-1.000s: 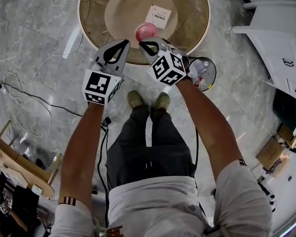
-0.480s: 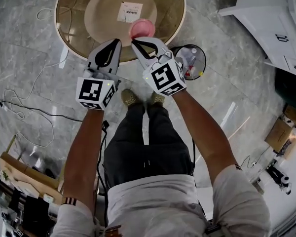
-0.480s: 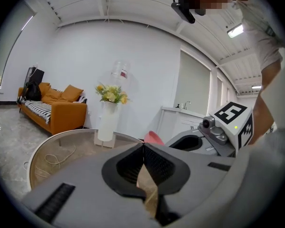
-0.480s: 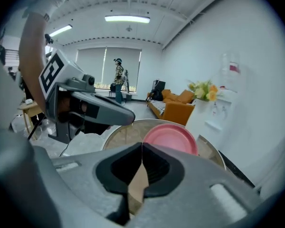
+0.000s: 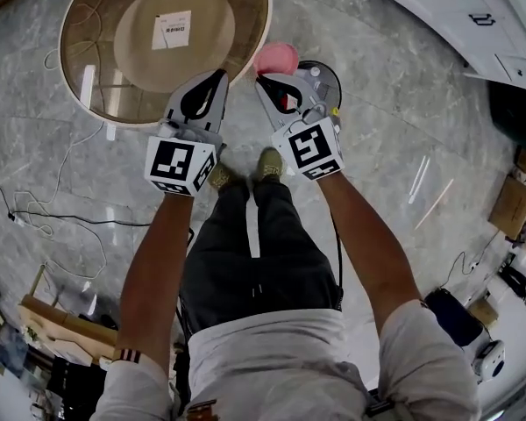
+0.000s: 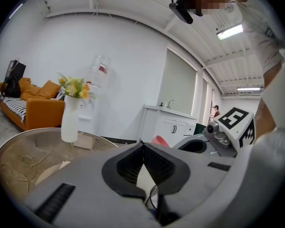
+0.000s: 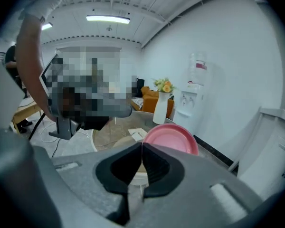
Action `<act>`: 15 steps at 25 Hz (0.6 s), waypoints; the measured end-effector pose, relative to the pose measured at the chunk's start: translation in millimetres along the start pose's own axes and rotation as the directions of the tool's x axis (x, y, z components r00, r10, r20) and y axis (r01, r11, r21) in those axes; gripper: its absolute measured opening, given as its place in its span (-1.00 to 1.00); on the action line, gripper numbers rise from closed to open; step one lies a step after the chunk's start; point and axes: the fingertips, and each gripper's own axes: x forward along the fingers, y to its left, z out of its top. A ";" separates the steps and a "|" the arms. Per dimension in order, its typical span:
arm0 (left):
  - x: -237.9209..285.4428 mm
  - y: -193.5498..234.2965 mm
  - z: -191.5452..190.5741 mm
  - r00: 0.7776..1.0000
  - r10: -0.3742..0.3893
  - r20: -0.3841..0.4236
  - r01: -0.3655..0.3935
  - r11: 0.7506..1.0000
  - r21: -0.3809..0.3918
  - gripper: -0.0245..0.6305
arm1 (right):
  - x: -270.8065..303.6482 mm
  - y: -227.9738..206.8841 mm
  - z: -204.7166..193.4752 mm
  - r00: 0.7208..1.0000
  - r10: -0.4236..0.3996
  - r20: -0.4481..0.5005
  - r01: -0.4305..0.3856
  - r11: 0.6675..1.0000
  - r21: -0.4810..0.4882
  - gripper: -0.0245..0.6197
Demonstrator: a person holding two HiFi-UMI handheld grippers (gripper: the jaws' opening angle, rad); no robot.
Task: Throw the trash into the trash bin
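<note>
A pink paper plate (image 5: 276,58) hangs just off the edge of the round glass table (image 5: 88,77), beside the black trash bin (image 5: 327,75) that stands on the floor with rubbish inside. My right gripper (image 5: 265,79) is shut on the plate's near rim. In the right gripper view the plate (image 7: 173,137) stands up just past the closed jaws of the right gripper (image 7: 141,148). My left gripper (image 5: 220,76) sits close on the left, over the table's edge, shut and empty. Its own view shows the left gripper (image 6: 143,147) with pads together and a bit of the pink plate (image 6: 159,140) beyond.
A white sheet (image 5: 175,29) lies on the table's lower shelf. White cabinets (image 5: 473,20) stand at the upper right, cardboard boxes (image 5: 514,203) at the right edge, cables (image 5: 61,222) trail over the marble floor. A white vase (image 6: 70,118) with flowers stands on the table, an orange sofa (image 6: 35,109) behind.
Both grippers have swung right, off the tabletop, and the pink plate went with the right one. It now hangs next to the bin, and the table has slid left in view.
</note>
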 end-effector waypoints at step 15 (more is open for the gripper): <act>72.8 -109.5 -21.7 0.995 -0.083 -0.051 0.083 0.996 0.014 -0.93 | -89.3 -58.9 -151.7 0.967 -0.019 -0.254 0.052 0.991 0.122 -0.90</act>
